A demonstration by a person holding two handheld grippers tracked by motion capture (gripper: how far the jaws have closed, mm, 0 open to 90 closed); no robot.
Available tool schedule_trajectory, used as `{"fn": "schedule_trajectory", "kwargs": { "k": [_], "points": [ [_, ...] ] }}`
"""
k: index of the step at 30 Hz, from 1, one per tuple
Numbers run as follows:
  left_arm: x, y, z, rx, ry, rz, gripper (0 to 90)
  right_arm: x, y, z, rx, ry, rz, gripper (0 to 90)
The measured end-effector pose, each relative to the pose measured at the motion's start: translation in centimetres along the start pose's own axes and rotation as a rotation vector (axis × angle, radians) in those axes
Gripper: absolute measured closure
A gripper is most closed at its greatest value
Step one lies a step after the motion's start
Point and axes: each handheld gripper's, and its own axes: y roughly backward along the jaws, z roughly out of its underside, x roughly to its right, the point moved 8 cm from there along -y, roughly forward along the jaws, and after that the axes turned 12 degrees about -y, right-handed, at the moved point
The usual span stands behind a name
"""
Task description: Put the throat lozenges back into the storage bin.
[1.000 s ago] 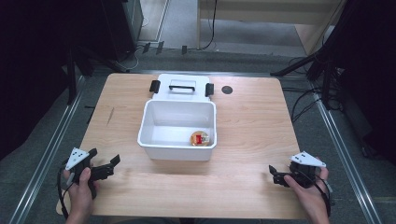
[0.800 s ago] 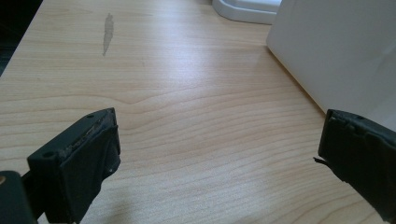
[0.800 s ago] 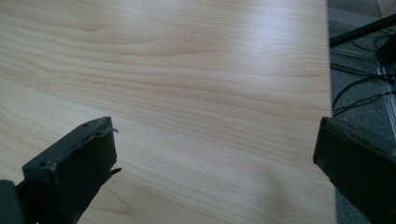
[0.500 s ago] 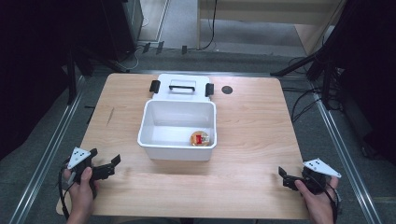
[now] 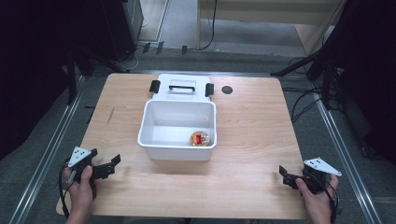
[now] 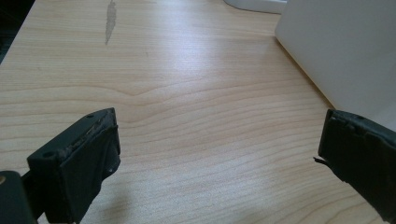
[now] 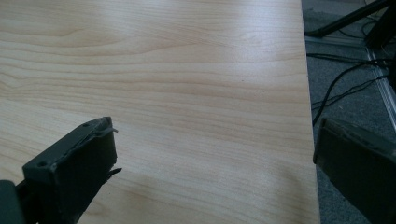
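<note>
Moved: my right gripper (image 5: 290,178) has slid back toward me and out to the table's near right corner, compared with a second ago; my left gripper (image 5: 106,166) has kept its place at the near left corner.
Left jaws: spread wide apart, holding nothing, bare wood between them in the left gripper view (image 6: 219,158).
Right jaws: also spread wide, holding nothing; in the right gripper view (image 7: 215,163) one jaw is over the wood and the other hangs past the table's right edge.
Hands: two, my left hand (image 5: 81,193) and my right hand (image 5: 317,200), each wrapped around its gripper at the near edge.
Table (image 5: 252,140): one, pale wood, with a grey smear (image 6: 110,18) on its left part.
Bin (image 5: 177,119): one, white, rectangular, open on top, standing in the middle of the table, well apart from both grippers; its plain white side wall (image 6: 345,51) rises just to the right of my left jaws' line of sight.
Inside the bin: one small round thing (image 5: 200,138), amber with a red patch, lying by the near right corner; too small to tell more.
Lid (image 5: 181,87): one, white, with a handle on top and two black clips at its ends, lying flat just behind the bin and touching it or nearly so.
Black disc (image 5: 227,89): one, on the wood right of the lid.
In the way: nothing between either gripper and the bin but open wood.
Beyond: grey floor with black cables (image 7: 345,88) past the right edge.
</note>
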Motion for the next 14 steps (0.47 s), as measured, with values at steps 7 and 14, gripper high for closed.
{"fn": "schedule_trajectory", "kwargs": {
  "k": [7, 14],
  "points": [
    [0.09, -0.05, 0.05, -0.013, -0.014, -0.001, 0.0, -0.12, -0.23, 0.12, -0.014, 0.026, 0.029, 0.0],
    [0.05, -0.09, 0.07, -0.018, -0.008, 0.002, 0.0, -0.15, -0.43, 0.23, -0.034, 0.040, 0.036, 0.0]
  ]
}}
